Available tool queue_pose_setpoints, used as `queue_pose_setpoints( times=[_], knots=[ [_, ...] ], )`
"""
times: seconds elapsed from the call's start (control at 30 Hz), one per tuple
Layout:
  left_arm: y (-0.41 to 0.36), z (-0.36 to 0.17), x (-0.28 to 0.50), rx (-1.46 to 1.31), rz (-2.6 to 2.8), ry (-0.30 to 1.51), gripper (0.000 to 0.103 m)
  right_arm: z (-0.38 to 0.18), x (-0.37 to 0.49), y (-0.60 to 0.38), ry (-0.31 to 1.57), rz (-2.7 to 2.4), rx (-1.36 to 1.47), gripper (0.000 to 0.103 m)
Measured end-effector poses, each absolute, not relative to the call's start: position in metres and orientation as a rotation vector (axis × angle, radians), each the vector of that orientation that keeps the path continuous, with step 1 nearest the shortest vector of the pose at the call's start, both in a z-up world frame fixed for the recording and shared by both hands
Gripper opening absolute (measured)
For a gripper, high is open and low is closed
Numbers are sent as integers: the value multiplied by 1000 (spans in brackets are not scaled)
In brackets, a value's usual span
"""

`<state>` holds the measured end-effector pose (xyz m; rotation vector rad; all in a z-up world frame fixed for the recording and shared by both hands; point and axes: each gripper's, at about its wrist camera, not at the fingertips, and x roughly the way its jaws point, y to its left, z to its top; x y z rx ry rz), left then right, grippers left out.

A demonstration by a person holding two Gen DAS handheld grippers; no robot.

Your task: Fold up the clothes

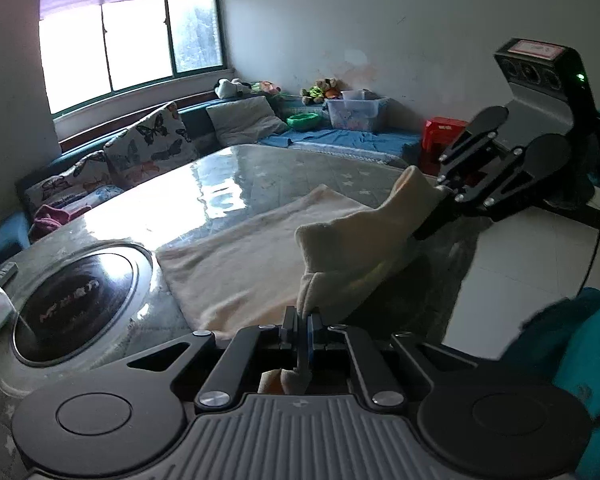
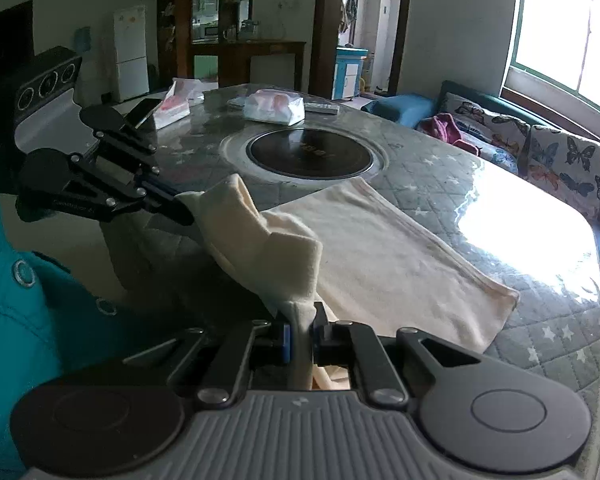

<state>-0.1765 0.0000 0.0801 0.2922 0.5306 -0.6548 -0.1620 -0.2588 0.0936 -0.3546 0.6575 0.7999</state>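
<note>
A cream garment (image 1: 240,264) lies spread on the round table (image 1: 260,172), its near edge lifted above the table's rim. My left gripper (image 1: 303,320) is shut on one near corner of it. My right gripper (image 2: 299,330) is shut on the other near corner. The lifted cloth (image 2: 268,244) sags between the two grippers. In the left wrist view the right gripper (image 1: 428,224) comes in from the right. In the right wrist view the left gripper (image 2: 180,210) comes in from the left. The far part of the garment (image 2: 384,256) rests flat on the table.
A black round hob (image 2: 310,154) is set in the table's middle. Tissue packs (image 2: 274,106) and a remote lie beyond it. A sofa with butterfly cushions (image 1: 148,140) runs under the window. The person's teal jacket (image 2: 16,320) is close at the left.
</note>
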Motion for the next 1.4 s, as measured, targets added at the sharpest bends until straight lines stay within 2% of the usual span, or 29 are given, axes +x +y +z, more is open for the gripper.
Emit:
queue_pose_setpoints(
  times=[0.33, 0.5, 0.8, 0.83, 0.87, 1.07, 1.3, 1.4],
  knots=[
    [-13, 99, -95, 296, -613, 445, 5, 110, -95, -272, 627, 733, -315, 6],
    [-23, 84, -36, 285, -586, 474, 4, 107, -49, -273, 643, 700, -301, 6],
    [-38, 39, 40, 253, -509, 605, 5, 64, 36, -273, 722, 617, -234, 8],
    [-38, 35, 44, 246, -499, 620, 5, 58, 43, -273, 729, 603, -222, 11],
    [-38, 32, 48, 240, -489, 630, 5, 51, 46, -274, 734, 581, -207, 19],
    [-28, 27, 60, 202, -420, 659, 18, 40, 52, -289, 727, 484, -118, 28],
    [-35, 50, 47, 173, -451, 602, 17, 42, 53, -292, 721, 446, -52, 28],
    [-53, 53, 44, 173, -517, 606, 15, 40, 57, -285, 739, 459, -35, 22]
  ],
)
